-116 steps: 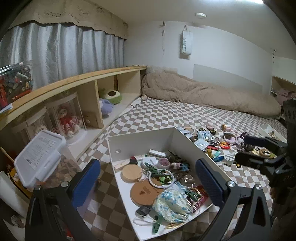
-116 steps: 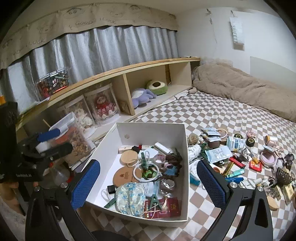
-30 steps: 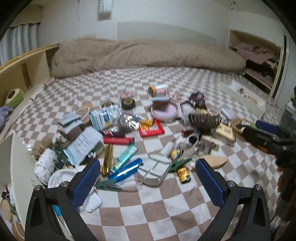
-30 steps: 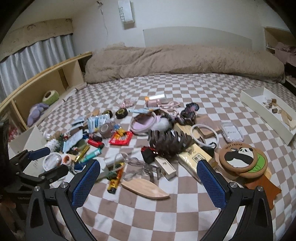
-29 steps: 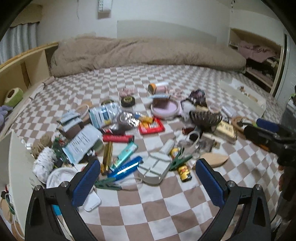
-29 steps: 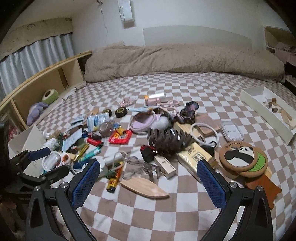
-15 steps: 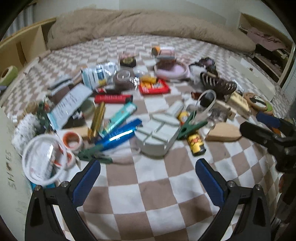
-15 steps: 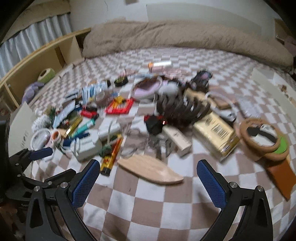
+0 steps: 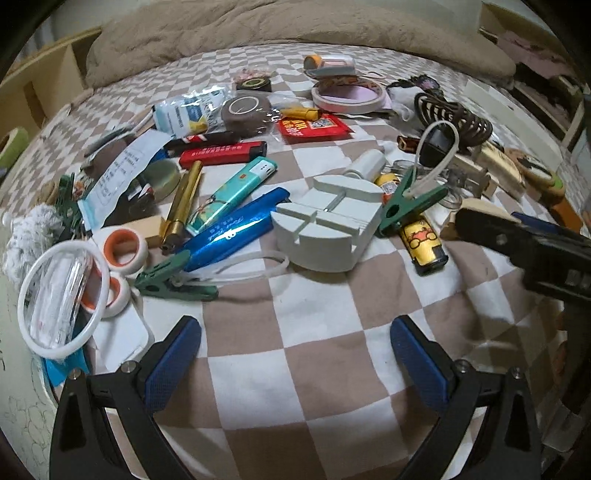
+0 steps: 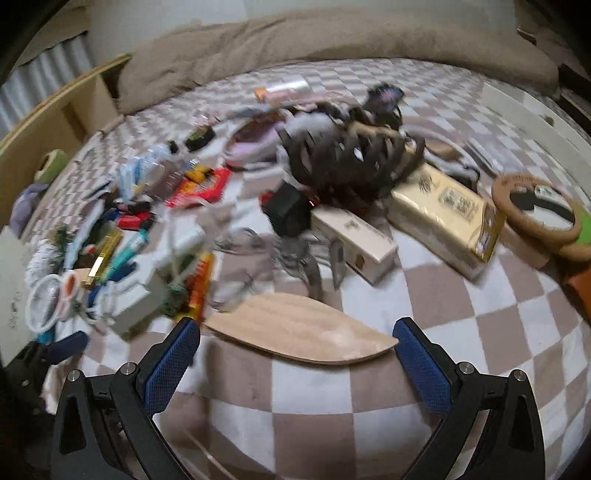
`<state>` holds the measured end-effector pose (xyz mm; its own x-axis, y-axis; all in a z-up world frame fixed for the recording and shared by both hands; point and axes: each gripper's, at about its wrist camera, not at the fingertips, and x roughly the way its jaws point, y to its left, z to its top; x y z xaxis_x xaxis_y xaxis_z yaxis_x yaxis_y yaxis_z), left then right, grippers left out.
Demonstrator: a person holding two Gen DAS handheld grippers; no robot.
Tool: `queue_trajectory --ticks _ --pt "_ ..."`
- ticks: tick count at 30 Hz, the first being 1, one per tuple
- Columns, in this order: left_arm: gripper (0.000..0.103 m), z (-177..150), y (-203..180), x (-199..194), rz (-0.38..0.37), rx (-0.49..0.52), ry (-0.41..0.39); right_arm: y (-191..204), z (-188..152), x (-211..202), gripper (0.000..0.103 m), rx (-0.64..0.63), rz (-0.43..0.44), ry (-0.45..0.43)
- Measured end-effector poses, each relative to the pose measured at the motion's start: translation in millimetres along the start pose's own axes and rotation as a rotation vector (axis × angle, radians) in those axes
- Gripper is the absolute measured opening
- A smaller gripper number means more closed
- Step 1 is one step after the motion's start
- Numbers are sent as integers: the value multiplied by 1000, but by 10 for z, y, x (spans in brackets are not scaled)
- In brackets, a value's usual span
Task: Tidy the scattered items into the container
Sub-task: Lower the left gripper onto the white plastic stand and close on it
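Observation:
Many small items lie scattered on the checkered bed cover. My left gripper (image 9: 295, 350) is open and empty, low over the cover just short of a white round block (image 9: 327, 227), a blue pen (image 9: 236, 227) and a green clip (image 9: 173, 282). My right gripper (image 10: 295, 350) is open and empty, its fingers on either side of a leaf-shaped wooden board (image 10: 299, 326). The right gripper also shows at the right of the left wrist view (image 9: 524, 236). The white container's edge (image 10: 9, 266) shows at far left.
Behind the board lie a dark hair claw (image 10: 347, 155), a gold box (image 10: 447, 218), a cream box (image 10: 354, 240) and a panda coaster (image 10: 535, 206). Lighters (image 9: 223, 153), tape rolls (image 9: 247, 112) and a white ring (image 9: 62, 295) crowd the left. A beige duvet (image 9: 295, 26) lies behind.
Both grippers have swung away from the white container toward the scattered pile and dropped low over the cover. The right gripper has closed in on the wooden board; both stay open.

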<state>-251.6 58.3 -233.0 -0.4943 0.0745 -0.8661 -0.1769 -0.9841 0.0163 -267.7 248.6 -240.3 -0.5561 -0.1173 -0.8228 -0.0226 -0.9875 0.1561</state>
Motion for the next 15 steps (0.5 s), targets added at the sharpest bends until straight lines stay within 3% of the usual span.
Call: queue_trajectory --ticks 10,15 --pt "103 5 19 3 -22 5 -14 -20 -1 19 103 28 -29 -30" --pt "103 56 140 -110 -112 -70 -44 -144 12 -6 103 63 35 -43"
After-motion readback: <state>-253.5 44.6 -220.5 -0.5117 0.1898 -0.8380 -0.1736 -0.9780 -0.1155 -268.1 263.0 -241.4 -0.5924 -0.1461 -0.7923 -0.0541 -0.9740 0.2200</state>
